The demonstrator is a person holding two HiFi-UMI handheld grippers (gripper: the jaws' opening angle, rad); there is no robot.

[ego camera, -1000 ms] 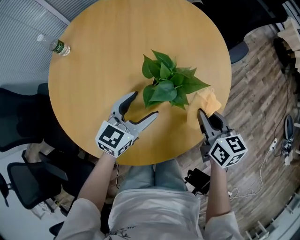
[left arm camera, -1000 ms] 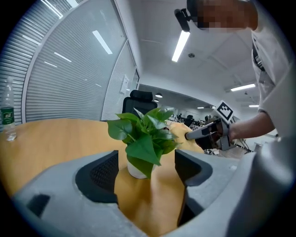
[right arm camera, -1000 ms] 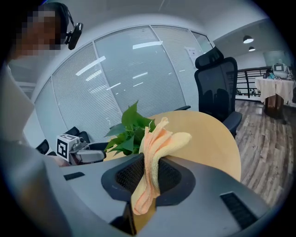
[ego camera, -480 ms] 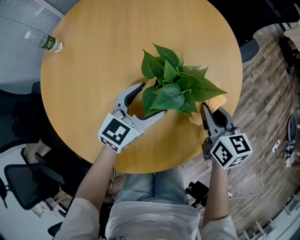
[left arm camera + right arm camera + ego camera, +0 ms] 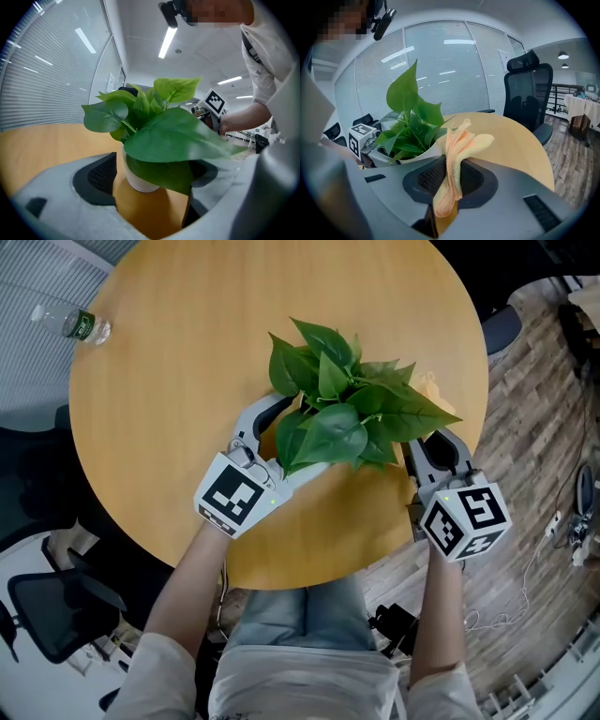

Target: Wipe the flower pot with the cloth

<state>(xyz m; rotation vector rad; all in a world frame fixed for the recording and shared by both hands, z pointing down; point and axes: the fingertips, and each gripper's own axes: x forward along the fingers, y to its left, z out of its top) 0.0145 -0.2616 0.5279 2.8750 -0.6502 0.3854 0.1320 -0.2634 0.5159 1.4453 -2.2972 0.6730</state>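
Note:
A leafy green plant stands in a white flower pot on the round wooden table. From above, the leaves hide the pot. My left gripper is open, one finger on each side of the pot. In the left gripper view a strip of table shows between the left pad and the pot, and a leaf covers the right pad. My right gripper is just right of the plant, shut on a folded orange cloth whose top sticks up past the jaws, close to the leaves.
A plastic water bottle lies near the table's far left edge. Black office chairs stand at the left and beyond the table. The near table edge runs just behind both grippers. Wooden floor and cables lie to the right.
Both grippers moved forward and lower toward the plant. The left jaws slid round the pot from in front of it. The right gripper carried the cloth up beside the leaves.

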